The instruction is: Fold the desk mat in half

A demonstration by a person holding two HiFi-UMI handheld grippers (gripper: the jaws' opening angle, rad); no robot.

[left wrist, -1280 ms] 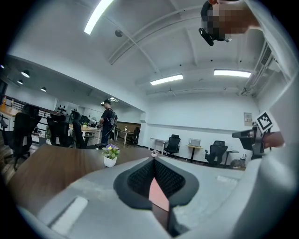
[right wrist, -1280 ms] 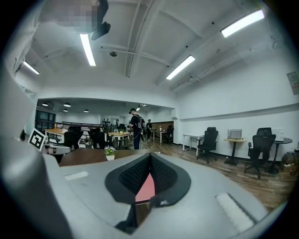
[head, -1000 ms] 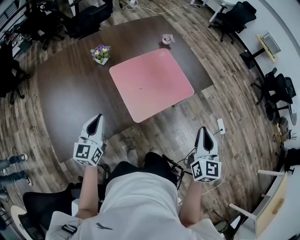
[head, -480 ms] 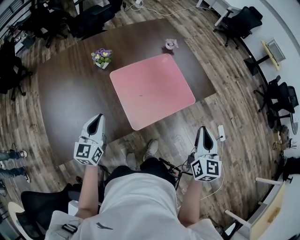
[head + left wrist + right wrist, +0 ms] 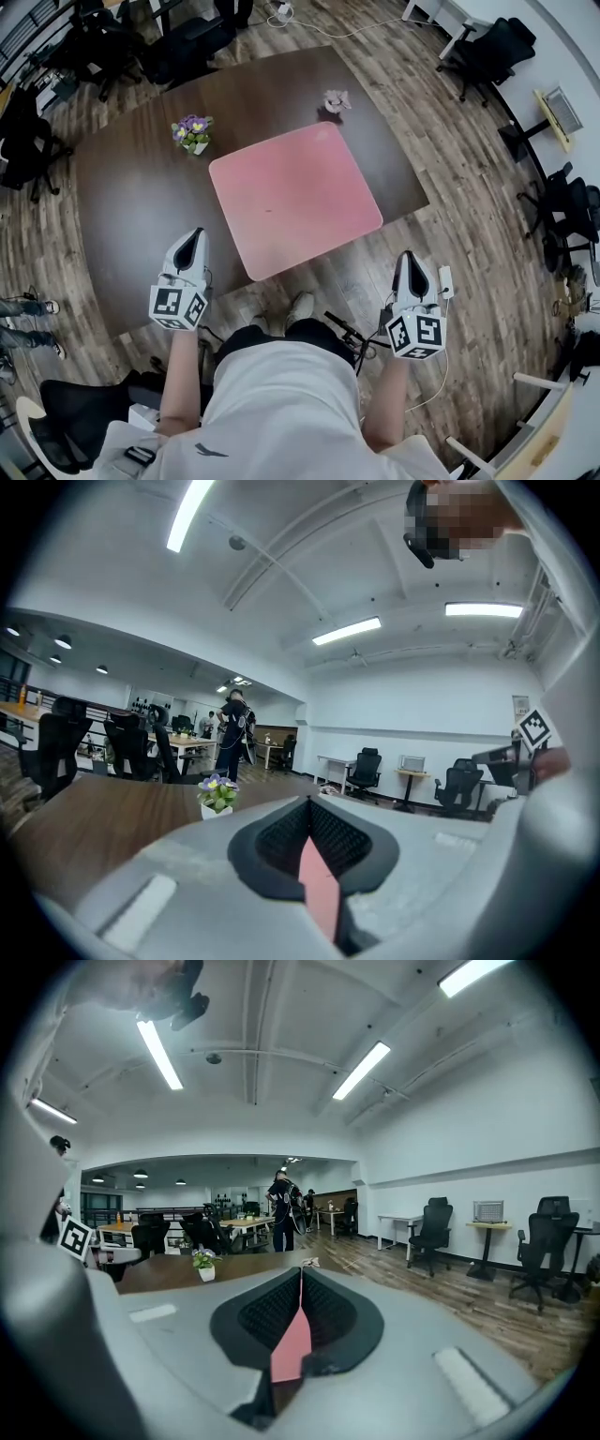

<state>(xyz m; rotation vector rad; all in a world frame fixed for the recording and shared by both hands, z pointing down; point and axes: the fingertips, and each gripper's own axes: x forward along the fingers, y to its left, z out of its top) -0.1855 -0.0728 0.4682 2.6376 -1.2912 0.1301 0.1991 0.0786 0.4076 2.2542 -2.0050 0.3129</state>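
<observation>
The pink desk mat (image 5: 292, 197) lies flat and unfolded on the dark wooden table (image 5: 131, 206), its near edge along the table's near edge, perhaps just overhanging it. It looks thin, light and limp, so expect it to sag and drape rather than hold a crease; the two near corners look like the best places to pinch. Your left gripper (image 5: 194, 236) and right gripper (image 5: 410, 258) both have their jaws closed together on nothing, and they hang short of the table. A small potted flower (image 5: 192, 133) stands beyond the mat's far left corner (keep the fold off it). Plank floor and office chairs surround the table.
</observation>
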